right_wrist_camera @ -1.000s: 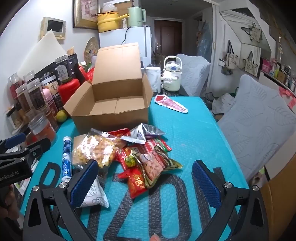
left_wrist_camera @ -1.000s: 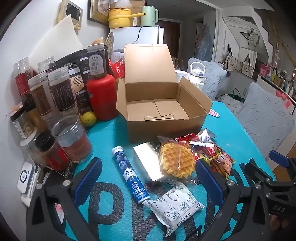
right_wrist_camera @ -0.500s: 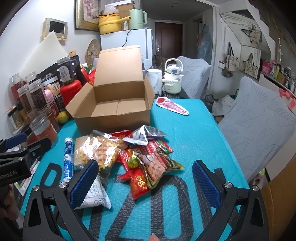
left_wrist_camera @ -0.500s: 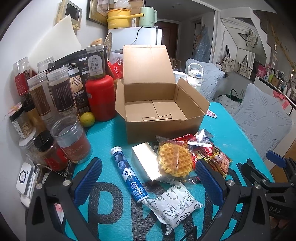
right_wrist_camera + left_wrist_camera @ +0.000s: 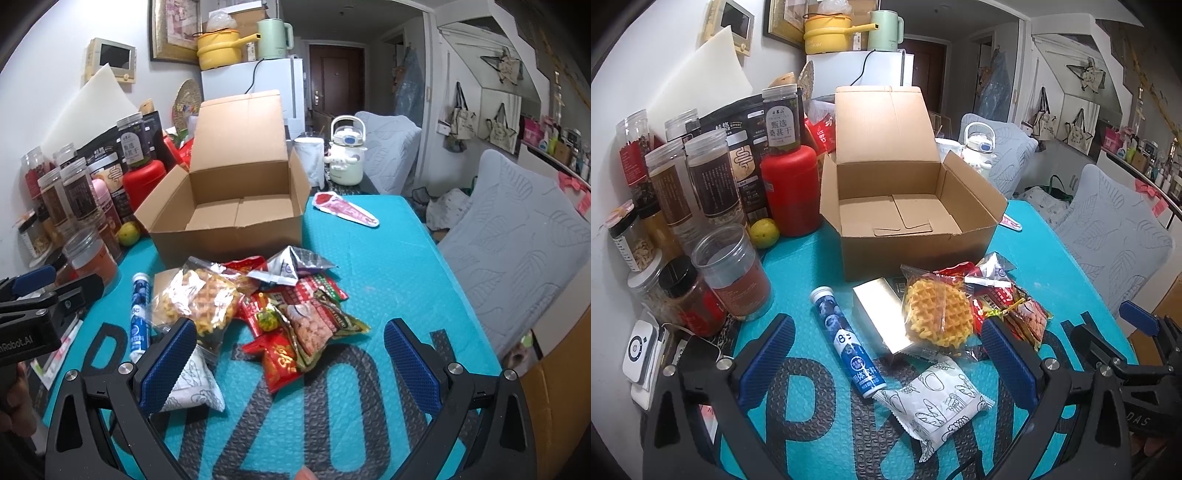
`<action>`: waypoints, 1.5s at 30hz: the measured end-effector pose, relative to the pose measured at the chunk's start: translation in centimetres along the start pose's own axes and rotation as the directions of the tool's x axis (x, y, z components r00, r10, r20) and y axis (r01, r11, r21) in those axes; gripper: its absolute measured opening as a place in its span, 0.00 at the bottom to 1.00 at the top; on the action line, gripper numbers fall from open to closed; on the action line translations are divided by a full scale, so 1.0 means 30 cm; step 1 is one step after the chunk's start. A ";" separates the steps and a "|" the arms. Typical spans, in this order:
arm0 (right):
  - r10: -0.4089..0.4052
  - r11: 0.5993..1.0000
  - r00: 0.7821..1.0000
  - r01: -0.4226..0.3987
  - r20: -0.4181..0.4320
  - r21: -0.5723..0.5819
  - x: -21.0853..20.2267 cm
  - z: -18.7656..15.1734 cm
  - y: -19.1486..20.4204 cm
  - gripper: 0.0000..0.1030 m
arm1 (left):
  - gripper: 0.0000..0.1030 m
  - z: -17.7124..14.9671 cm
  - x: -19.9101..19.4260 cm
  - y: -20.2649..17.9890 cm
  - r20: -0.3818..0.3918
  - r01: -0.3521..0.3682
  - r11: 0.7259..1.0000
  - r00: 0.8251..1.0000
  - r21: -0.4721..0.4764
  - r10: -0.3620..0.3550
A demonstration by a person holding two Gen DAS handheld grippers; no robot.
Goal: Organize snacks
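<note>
Both sets of fingers are spread wide with nothing in them: left gripper hangs over the tube and white packet, right gripper over the red bags. Snacks sit heaped on the tabletop at 6 o'clock of the empty box.

Risk as I see it: the packets overlap, so a pinch could drag a neighbour along or crush the waffle. The tube could roll, too.

Left view shows the foil box under the waffle; the right view shows the pink pouch at 3 o'clock of the box.

Snack pile in front of box; jars left of box, tube left of pile.
</note>
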State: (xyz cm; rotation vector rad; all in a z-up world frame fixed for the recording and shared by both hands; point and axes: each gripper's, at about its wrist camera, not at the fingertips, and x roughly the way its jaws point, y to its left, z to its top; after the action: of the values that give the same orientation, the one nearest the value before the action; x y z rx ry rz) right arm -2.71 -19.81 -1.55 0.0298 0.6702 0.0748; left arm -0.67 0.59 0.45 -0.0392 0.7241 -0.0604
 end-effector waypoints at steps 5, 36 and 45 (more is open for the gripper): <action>0.003 1.000 1.000 -0.003 0.002 0.004 -0.001 -0.002 -0.006 1.00 | 1.00 -0.003 -0.004 -0.009 0.001 0.007 1.000 1.000 0.003 -0.007; 0.029 1.000 1.000 -0.029 0.009 -0.003 -0.019 -0.007 0.017 1.00 | 1.00 -0.026 -0.025 0.000 0.008 0.016 1.000 1.000 -0.001 -0.016; 0.103 0.995 0.994 -0.104 -0.021 -0.009 0.004 -0.027 0.057 1.00 | 1.00 -0.055 -0.026 0.055 -0.006 0.005 1.000 1.000 -0.020 -0.005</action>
State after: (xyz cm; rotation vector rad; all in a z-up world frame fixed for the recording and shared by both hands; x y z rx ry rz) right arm -3.23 -18.08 -2.17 0.0546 0.6888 0.1784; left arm -2.28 2.25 -0.38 -0.0595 0.7302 -0.0581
